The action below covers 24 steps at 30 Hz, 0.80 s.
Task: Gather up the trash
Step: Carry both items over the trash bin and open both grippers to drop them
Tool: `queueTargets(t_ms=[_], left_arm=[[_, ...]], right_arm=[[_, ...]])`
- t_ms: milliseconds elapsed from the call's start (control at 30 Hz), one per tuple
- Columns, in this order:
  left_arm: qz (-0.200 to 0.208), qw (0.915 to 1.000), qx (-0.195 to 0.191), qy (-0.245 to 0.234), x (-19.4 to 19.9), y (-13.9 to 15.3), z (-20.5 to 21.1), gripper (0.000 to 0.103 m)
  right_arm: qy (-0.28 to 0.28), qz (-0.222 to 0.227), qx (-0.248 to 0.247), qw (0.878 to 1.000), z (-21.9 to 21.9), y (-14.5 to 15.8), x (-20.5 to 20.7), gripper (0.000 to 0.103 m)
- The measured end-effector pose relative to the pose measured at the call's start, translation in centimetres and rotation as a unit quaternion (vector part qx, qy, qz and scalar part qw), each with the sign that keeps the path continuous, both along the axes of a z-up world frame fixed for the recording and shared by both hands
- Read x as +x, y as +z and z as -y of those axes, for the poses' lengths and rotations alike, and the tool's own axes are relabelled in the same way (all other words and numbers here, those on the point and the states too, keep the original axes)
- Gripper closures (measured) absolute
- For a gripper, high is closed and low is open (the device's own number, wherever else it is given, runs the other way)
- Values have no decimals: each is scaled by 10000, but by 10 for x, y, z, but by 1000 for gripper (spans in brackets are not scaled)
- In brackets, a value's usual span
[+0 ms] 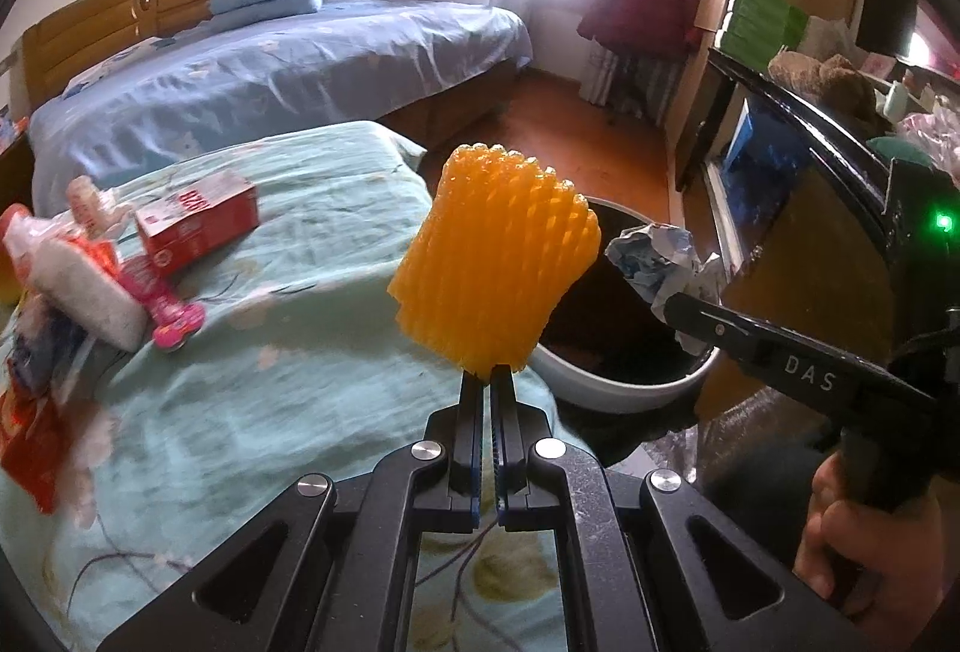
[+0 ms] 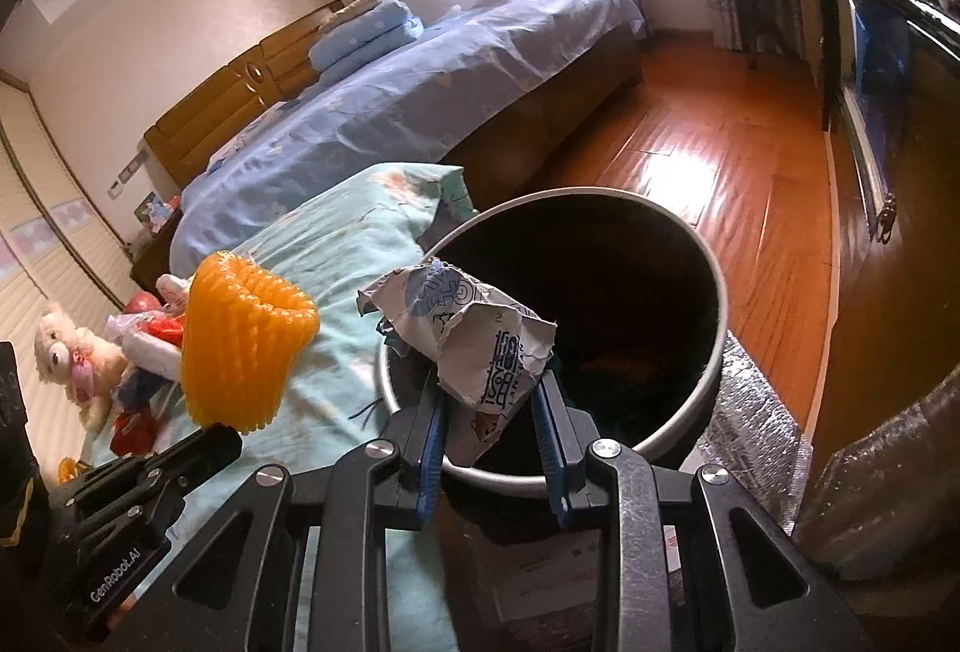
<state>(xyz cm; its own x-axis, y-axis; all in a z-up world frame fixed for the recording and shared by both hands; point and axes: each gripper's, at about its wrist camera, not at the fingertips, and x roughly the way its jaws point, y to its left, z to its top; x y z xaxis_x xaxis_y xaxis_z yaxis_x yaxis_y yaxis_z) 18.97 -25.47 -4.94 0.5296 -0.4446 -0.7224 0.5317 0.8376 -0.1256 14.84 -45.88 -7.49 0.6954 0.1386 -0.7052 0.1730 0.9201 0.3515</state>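
My left gripper is shut on an orange foam fruit net and holds it upright above the teal-covered surface, just left of the bin; the net also shows in the right wrist view. My right gripper is shut on a crumpled white-and-blue paper wrapper and holds it over the near rim of the round white bin with a dark inside. The wrapper and bin also show in the left wrist view.
More trash lies at the left of the teal cover: a red carton, a white pack and pink and red wrappers. A teddy bear sits at the far left. A blue bed, wooden floor and dark cabinet surround.
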Motion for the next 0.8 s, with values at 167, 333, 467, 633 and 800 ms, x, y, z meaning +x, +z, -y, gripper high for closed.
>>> queueTargets(t_ms=[167, 333, 467, 633, 800], left_arm=[[0, 10000, 52, -78, 8, -2, 17, 102], [-72, 9998, 66, -159, 15, -5, 32, 102], [-89, 9997, 88, -206, 18, -8, 42, 102], [-104, 9996, 98, -226, 24, -9, 50, 102], [-146, 9995, 103, -247, 29, -12, 57, 101]], right_arm=[[-83, -10, -10, 10000, 12, -1, 6, 75], [-143, -40, -19, 9999, 21, -3, 11, 74], [-160, -87, -11, 9998, 28, -5, 17, 74], [-191, -136, -46, 9997, 34, -7, 23, 73], [-193, -167, -59, 9997, 37, -7, 28, 72]])
